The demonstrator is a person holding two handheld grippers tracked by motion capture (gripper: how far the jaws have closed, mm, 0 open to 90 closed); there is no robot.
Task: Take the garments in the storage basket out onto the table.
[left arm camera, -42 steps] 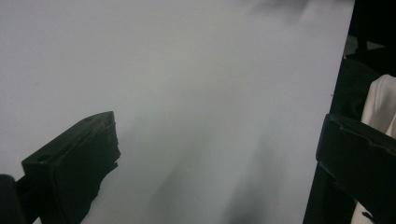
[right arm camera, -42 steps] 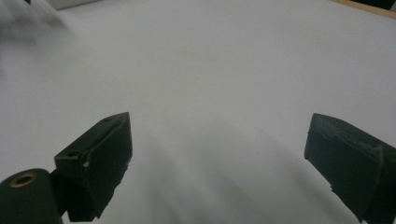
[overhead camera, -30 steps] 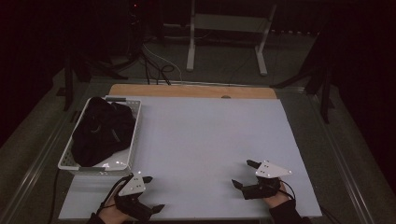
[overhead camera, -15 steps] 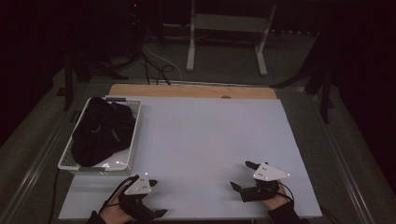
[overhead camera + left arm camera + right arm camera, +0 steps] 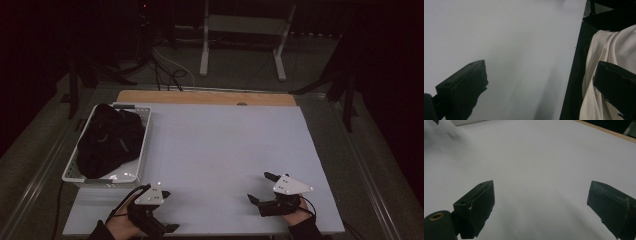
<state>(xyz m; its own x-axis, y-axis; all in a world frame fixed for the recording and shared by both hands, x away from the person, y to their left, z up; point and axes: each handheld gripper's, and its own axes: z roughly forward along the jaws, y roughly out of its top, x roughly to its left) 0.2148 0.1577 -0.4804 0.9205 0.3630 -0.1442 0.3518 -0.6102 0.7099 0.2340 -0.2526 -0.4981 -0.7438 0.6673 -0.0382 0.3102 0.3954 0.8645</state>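
One white basket (image 5: 80,172) sits at the left of the frame on the white surface (image 5: 220,150), holding one heap of black cloth (image 5: 107,140). Two tongs sit at the bottom edge: the left tongs (image 5: 167,220) near the basket's front corner, the right tongs (image 5: 261,189) at lower right. Both gape wide, gripping nothing, jaws over bare surface.

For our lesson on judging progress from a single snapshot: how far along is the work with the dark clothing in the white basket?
Nothing looks done: the dark clothing lies heaped in the white basket at the table's left, and none is out on the white table. Nothing is in hand: the left gripper and right gripper sit at the near edge, jaws apart and empty. Reaching into the basket and handling the clothing appears left.
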